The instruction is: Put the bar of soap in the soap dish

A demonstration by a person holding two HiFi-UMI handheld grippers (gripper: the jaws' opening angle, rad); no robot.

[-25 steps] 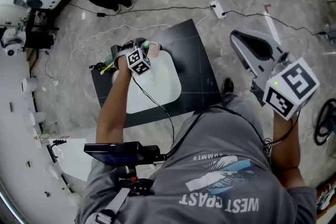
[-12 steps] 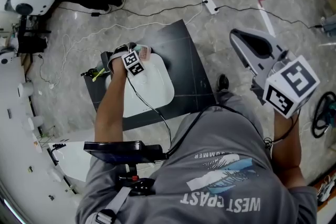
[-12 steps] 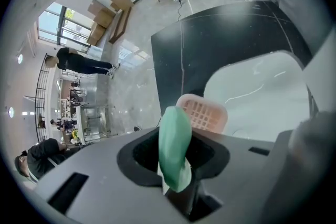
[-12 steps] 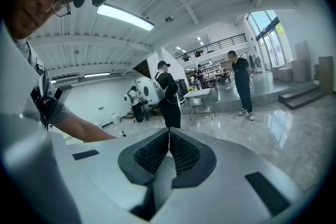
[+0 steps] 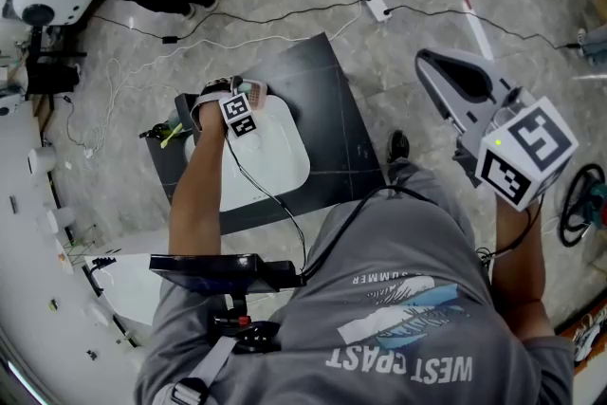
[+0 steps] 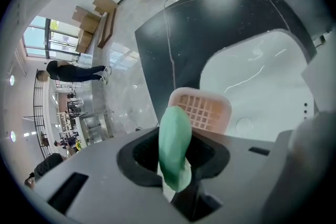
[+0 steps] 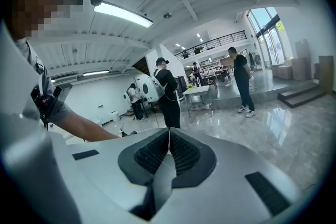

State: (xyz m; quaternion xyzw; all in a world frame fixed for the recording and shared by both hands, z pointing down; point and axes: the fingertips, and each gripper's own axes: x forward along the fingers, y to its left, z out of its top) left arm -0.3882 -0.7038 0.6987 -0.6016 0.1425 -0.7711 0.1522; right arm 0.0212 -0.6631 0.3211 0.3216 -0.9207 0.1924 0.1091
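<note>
Two tongs are in play. The left gripper [image 6: 176, 160] is clamped on the green bar of soap [image 6: 174, 136], which stands edgewise between its jaws. The right gripper [image 7: 168, 157] has its jaws pressed together with nothing between them, and it is held up at the person's right, well apart from the work.

In the left gripper view the soap's far end overlaps the near edge of the pink soap dish [image 6: 207, 107]; whether the two touch cannot be told. The grid-bottomed dish sits at the far left of the white basin [image 6: 262, 86], which rests on a black tabletop [image 6: 210, 23]. A white power strip [image 5: 377, 7] lies on the marble floor beyond the tabletop.

On the person's grey shirt [image 5: 408, 299], seen upside down, the print reads "SUMMER" and "WEST COAST".

Against half a second ago, the left gripper remains beside the dish with the soap in its grip, and the right one stays raised in the same place. The whole head view has drifted only slightly.
</note>
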